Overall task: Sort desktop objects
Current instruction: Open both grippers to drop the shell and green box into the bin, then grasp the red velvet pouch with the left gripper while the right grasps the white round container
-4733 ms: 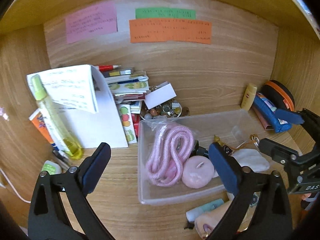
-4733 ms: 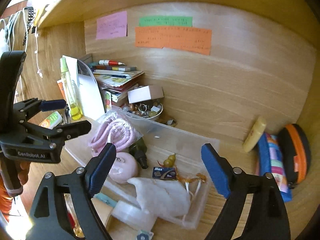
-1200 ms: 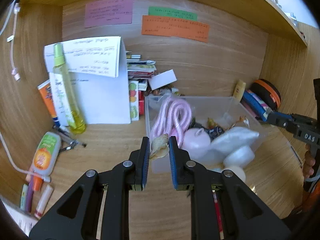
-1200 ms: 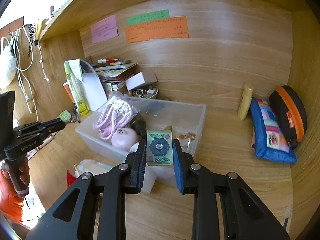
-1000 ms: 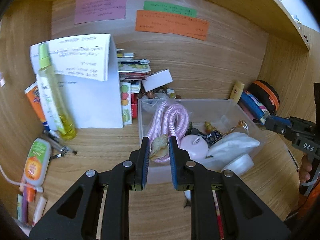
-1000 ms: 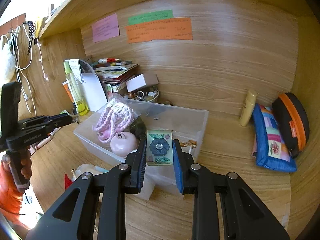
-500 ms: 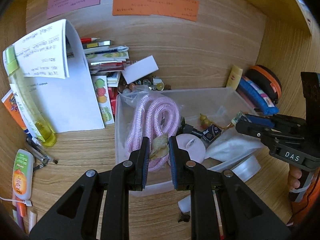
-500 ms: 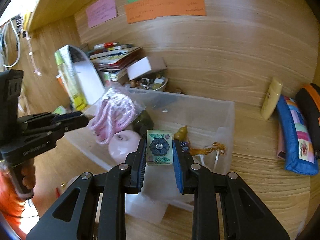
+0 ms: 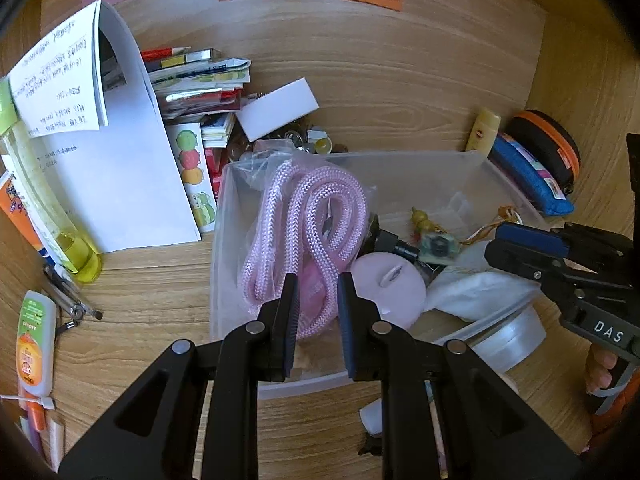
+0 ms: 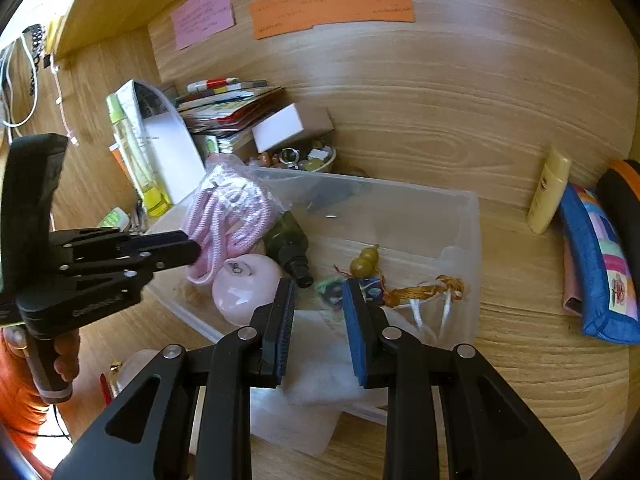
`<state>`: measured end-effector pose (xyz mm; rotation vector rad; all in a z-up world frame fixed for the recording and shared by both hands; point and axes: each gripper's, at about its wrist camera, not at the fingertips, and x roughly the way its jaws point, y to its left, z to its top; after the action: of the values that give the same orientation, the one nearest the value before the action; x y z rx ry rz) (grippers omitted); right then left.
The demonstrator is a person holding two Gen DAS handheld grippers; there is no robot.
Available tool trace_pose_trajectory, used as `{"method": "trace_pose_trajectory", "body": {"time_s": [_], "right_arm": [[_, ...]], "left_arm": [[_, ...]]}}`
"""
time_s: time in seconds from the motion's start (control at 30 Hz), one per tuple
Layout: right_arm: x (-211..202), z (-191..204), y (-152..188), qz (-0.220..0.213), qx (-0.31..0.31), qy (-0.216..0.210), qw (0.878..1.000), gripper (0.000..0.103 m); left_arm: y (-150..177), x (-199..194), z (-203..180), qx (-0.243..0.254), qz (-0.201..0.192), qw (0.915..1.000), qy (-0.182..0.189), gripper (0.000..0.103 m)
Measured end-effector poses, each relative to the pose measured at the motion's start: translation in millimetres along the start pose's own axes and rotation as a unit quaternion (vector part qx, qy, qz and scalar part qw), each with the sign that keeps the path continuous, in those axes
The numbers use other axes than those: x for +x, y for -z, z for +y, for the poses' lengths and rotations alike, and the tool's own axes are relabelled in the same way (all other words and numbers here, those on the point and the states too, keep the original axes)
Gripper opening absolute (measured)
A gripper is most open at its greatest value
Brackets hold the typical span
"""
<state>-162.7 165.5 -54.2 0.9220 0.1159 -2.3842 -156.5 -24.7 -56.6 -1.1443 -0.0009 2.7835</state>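
Left tool [image 9: 314, 308] hung over the near-left part of the clear bin [image 9: 304, 386], jaws drawn close, nothing seen between them. Right tool [image 10: 319, 304] was likewise clenched on nothing, over the bin's near side. The green tile [image 9: 438, 246] lay inside the bin just off the right tool's tip. A tan lump [image 10: 192, 294], too small to identify, sat in the corner below the left tool.

Risk, as judged: both tools crowded one bin. A careless withdrawal could knock them together, or hook the near rim and drag the light bin across the surface [image 10: 520, 360]. The bagged pink rope [image 9: 308, 216] rose above the rim just beyond the left tool, and a snag there would tip it out. The pink candle [image 9: 390, 284] might roll if nudged.

Room: bare surface lay open right of the bin, up to the blue pouch [image 10: 592, 264]. The left side was tight, with the yellow bottle [image 9: 80, 256] and propped papers [image 9: 120, 184] near. Behind stood the book stack [image 9: 200, 76], then the back wall [image 10: 440, 100].
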Motion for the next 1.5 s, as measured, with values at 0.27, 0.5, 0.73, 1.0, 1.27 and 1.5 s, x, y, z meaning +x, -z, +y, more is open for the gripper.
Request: {"method": "trace_pose_trajectory", "body": {"time_s": [0.27, 0.5, 0.73, 1.0, 1.27, 1.5], "right_arm": [[-6, 3, -2, -0.004, 0.000, 0.011, 1.000, 0.041], [-25, 10, -5, -0.024, -0.004, 0.045, 0.999, 0.068], [-53, 9, 2, -0.041, 0.021, 0.073, 0.996, 0.101], [-81, 2, 19, -0.052, 0.049, 0.088, 0.994, 0.102], [-96, 3, 40, -0.046, 0.048, 0.094, 0.993, 0.102], [-91, 2, 60, -0.028, 0.051, 0.088, 0.994, 0.102]], "left_arm": [[1, -23, -3, 0.003, -0.018, 0.9997, -0.014, 0.037], [5, -52, -7, 0.004, -0.043, 0.9988, -0.021, 0.063], [19, -80, -13, 0.003, -0.063, 0.9977, -0.026, 0.085], [45, -94, -25, -0.011, -0.058, 0.9982, -0.013, 0.093], [82, -82, -47, -0.017, -0.014, 0.9997, 0.010, 0.094], [100, -74, -65, -0.022, -0.001, 0.9991, 0.036, 0.094]]}}
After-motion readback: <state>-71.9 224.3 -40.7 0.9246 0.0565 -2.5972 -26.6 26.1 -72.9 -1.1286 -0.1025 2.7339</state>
